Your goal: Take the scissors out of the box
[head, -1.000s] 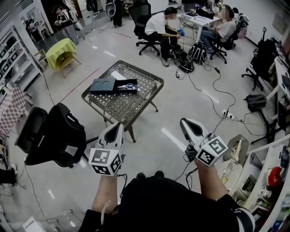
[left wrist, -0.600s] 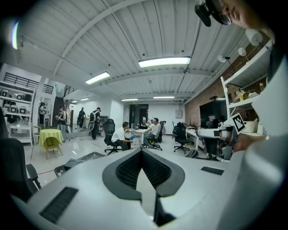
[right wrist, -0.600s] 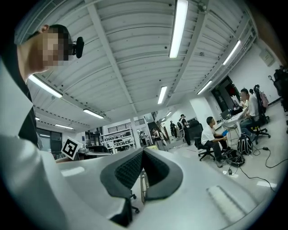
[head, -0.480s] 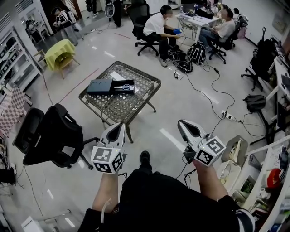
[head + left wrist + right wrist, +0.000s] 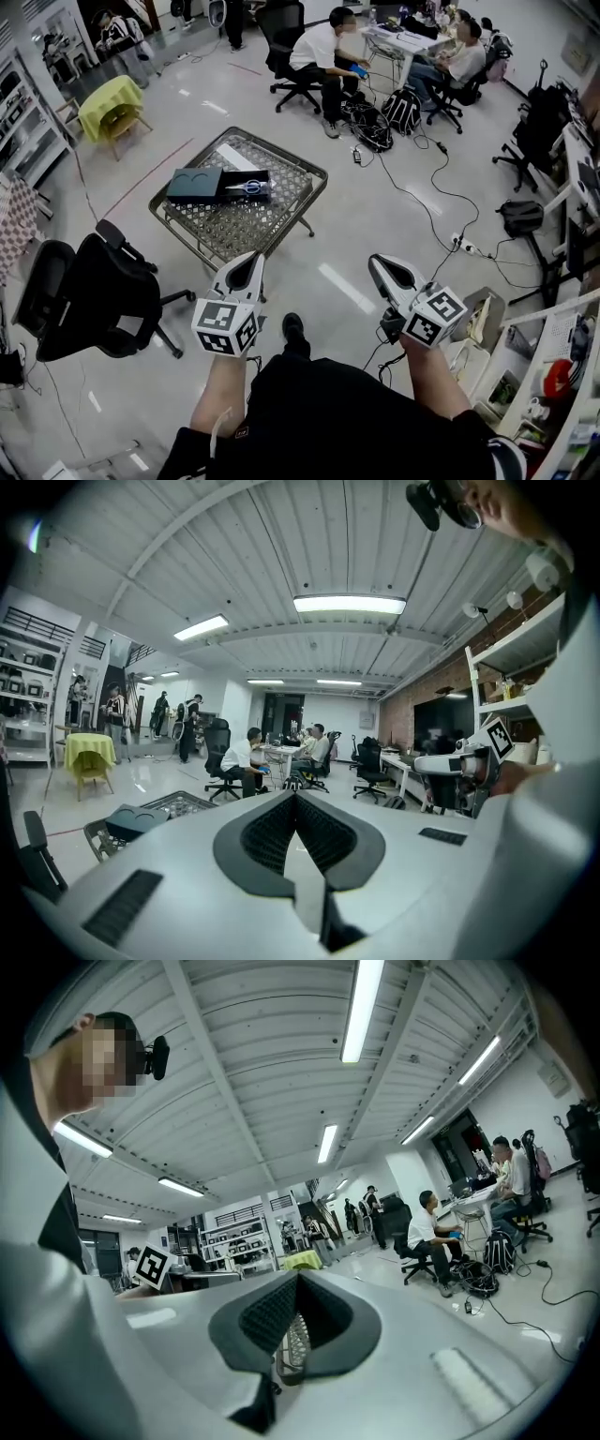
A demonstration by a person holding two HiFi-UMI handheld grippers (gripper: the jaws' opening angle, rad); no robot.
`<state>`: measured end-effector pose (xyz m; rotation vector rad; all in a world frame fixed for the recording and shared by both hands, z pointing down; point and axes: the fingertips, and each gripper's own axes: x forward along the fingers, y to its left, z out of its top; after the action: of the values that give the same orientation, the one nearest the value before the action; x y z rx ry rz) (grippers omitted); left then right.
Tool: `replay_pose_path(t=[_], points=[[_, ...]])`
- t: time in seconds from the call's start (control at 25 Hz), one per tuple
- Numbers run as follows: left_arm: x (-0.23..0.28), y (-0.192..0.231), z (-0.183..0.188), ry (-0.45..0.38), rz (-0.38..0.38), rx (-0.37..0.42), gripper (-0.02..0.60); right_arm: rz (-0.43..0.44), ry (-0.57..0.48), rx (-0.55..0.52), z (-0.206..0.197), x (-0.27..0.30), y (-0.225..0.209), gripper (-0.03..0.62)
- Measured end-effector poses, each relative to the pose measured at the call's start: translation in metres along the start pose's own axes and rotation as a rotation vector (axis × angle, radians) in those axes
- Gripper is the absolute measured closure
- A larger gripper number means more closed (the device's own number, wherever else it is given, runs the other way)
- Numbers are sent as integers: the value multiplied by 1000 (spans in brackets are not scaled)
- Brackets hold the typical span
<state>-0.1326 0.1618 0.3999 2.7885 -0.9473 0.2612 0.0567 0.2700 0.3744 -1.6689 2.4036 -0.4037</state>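
Observation:
A black open box (image 5: pixel 246 187) lies on a low wire-mesh table (image 5: pixel 281 202) some way ahead of me, its lid (image 5: pixel 195 184) beside it on the left. The scissors (image 5: pixel 246 187) rest inside the box. My left gripper (image 5: pixel 255 259) and right gripper (image 5: pixel 379 264) are held out over the floor, well short of the table, both shut and empty. In the left gripper view the left gripper (image 5: pixel 295 797) has its jaws together, with the table (image 5: pixel 173 804) far off at the left. The right gripper (image 5: pixel 298 1277) likewise shows its jaws meeting.
A black office chair (image 5: pixel 89 295) stands on the left between me and the table. Cables (image 5: pixel 412 187) run across the floor on the right. Seated people (image 5: pixel 323 52) and desks fill the back; a yellow-covered stool (image 5: pixel 111 98) is at back left.
I have walked toward the table with a foot stepping forward. Both grippers have moved ahead and slightly lower, still shut. The chair and table have slid left in the head view.

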Motion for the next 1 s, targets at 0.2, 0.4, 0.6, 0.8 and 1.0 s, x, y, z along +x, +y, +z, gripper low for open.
replay_pose_path(t=[0.2,0.4,0.6,0.8,1.0], points=[[38,34,3,13,-3,-15,577,8,27,4,2,46,-23,583],[75,75,15,14,10,-34,577,23,66,8,10,100,-43,583],[100,111,22,13,14,-47,577,31,78,8,19,148,-57,583],[113,140,22,24,17,-51,577,54,82,27,18,187,-58,584],[121,148,21,43,17,-51,577,47,89,58,11,200,-70,583]])
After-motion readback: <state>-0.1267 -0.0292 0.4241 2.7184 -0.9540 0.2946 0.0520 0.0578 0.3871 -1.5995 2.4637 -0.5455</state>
